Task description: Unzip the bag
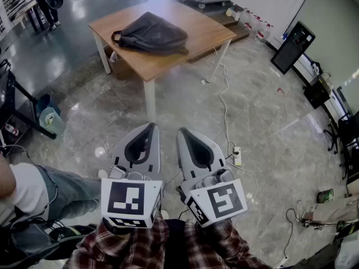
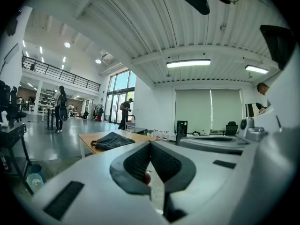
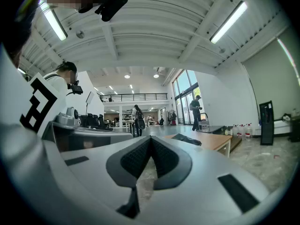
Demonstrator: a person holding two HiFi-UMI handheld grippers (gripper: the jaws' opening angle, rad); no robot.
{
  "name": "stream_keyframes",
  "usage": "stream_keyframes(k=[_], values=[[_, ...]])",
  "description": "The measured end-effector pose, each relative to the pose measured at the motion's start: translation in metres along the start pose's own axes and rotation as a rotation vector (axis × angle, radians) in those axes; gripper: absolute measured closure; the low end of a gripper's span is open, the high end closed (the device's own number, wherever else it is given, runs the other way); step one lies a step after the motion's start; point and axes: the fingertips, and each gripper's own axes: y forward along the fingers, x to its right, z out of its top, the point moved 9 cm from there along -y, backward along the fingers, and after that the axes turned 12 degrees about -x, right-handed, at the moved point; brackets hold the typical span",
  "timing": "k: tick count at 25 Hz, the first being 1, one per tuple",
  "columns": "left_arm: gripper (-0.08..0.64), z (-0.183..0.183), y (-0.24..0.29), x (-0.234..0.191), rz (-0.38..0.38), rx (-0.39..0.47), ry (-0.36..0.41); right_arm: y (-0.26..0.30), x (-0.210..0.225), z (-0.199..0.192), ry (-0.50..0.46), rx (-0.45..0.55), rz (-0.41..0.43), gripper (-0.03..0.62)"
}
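Note:
A dark grey backpack (image 1: 151, 33) lies flat on a wooden table (image 1: 207, 32) several steps ahead of me. It shows small in the left gripper view as the backpack (image 2: 112, 140) and in the right gripper view as the backpack (image 3: 186, 139). My left gripper (image 1: 151, 126) and right gripper (image 1: 182, 132) are held side by side close to my body, over the floor, pointing toward the table. Both are far short of the bag. The left gripper (image 2: 150, 143) and the right gripper (image 3: 151, 138) have their jaw tips touching, with nothing between them.
A white cable with a power strip (image 1: 236, 152) runs across the marble floor right of the table. A cardboard box (image 1: 120, 63) sits under the table. A black panel (image 1: 293, 45) leans at the right wall. A seated person (image 1: 33, 189) and a blue bin (image 1: 50, 118) are at left.

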Motion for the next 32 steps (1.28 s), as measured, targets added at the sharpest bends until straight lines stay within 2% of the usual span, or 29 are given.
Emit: stream_keyframes(k=[10, 20, 25, 32], values=[[0.552, 0.064, 0.122, -0.096, -0.011, 0.024, -0.001, 0.148, 0.056, 0.053, -0.009, -0.003, -0.009, 0.583], [0.552, 0.077, 0.21, -0.165, -0.021, -0.02, -0.01, 0.254, 0.094, 0.061, 0.016, -0.034, -0.016, 0.583], [0.552, 0.092, 0.278, -0.175, -0.007, -0.033, -0.013, 0.302, 0.152, 0.066, 0.029, -0.039, -0.017, 0.583], [0.552, 0.134, 0.388, -0.214, 0.046, -0.019, -0.032, 0.404, 0.231, 0.102, 0.002, -0.03, 0.03, 0.583]])
